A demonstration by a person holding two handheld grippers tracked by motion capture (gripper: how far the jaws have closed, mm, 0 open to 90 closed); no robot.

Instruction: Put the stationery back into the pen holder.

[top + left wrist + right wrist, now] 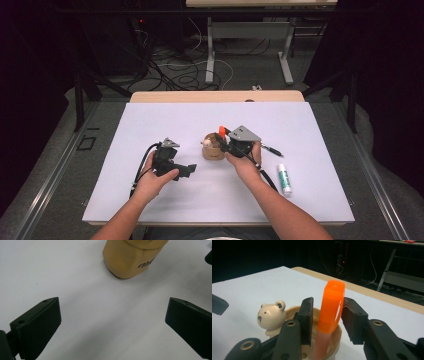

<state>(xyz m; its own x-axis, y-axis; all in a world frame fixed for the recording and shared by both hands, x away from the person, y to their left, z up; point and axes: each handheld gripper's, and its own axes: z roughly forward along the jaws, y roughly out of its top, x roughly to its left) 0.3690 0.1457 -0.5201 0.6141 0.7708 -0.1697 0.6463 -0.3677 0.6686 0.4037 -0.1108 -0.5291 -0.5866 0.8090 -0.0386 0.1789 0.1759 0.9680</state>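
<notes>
Right hand-held gripper point(325, 322): jaws parted a little on either side of an orange-capped marker point(331, 307), with a visible gap between each pad and the cap; the marker is released, not clamped. It stands nearly upright with its pale barrel inside a round tan pen holder point(334, 340), leaning slightly against the rim. A small cream bear figure point(271, 315) sits on the holder's edge, just beside the nearer pad.

Left hand-held gripper point(175, 165): jaws spread wide and empty, resting low over the white bench point(165, 120) just to the side of the pen holder point(130, 260), pointing toward its wall without touching it.

In the high view the right hand-held gripper point(231, 144) is poised at the holder point(213, 149), which stands near the middle of the bench. A black pen point(271, 149) and a glue stick point(284, 178) lie apart from it toward the right edge.

Risks, as judged from this arrangement: the pads remain close to the cap, so a slanted withdrawal could catch the marker and lift it out or tip it over the rim. The holder looks light and nothing steadies it; a sideways nudge from the jaws could slide or topple it. The bear figure lies close enough to be struck on the way out.
</notes>
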